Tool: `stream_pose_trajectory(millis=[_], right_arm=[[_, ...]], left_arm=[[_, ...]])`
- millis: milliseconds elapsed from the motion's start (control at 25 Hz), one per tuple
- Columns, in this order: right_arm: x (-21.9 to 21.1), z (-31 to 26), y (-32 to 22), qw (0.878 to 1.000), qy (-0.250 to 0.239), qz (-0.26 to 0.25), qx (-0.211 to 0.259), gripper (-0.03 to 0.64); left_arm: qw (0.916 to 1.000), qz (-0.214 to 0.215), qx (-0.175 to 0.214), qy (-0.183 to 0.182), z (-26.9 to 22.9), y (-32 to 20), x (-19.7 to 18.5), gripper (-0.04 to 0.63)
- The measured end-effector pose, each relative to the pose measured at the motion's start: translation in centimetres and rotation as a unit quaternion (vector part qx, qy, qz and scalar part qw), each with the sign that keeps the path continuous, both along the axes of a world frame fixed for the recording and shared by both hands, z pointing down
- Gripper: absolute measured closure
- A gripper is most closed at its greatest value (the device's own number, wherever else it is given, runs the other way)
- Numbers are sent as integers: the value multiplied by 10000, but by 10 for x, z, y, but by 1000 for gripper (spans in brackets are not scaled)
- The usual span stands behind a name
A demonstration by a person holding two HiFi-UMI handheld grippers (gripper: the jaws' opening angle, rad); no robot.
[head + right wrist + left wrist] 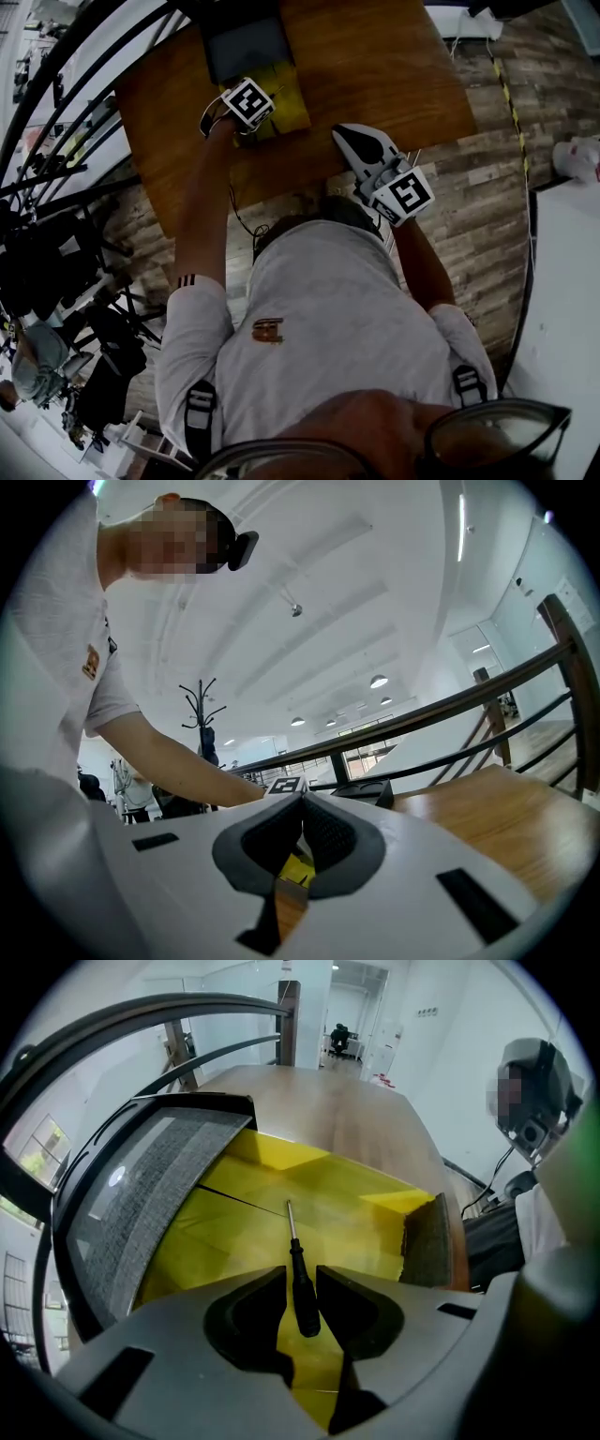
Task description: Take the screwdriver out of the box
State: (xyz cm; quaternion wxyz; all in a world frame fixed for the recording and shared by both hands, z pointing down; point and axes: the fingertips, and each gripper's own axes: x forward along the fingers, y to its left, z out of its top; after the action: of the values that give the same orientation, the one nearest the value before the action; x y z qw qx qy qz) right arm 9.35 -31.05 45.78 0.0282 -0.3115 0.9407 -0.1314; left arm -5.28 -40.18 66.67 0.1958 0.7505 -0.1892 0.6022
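Left hand-held gripper (300, 1286): I have it pointing steeply down into the box (234, 1232). Its jaws are a little apart, one on either side of the black handle of the screwdriver (297, 1262). A sliver of yellow shows beside the handle (no squeeze that I can see).
Screwdriver: it lies flat on the box's yellow floor, with its bare metal shaft running toward the box's far wall.
Box: it sits open on the counter (375, 66), grey fabric outside and yellow inside.
Lid (159, 1185): grey, raised along one side of the box.
Right hand-held gripper (301, 802): I hold it roughly level, outside the box and off to its right, over the counter's near edge. Its jaw tips meet with nothing between them.
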Motion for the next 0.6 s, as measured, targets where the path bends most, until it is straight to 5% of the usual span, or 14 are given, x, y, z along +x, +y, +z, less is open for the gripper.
stream_pose_trajectory(millis=[600], right_arm=[[-19,-3,0,9996,23,-275,-1,584]], left_arm=[[9982,-316,515,70,-6,1,-8,520]])
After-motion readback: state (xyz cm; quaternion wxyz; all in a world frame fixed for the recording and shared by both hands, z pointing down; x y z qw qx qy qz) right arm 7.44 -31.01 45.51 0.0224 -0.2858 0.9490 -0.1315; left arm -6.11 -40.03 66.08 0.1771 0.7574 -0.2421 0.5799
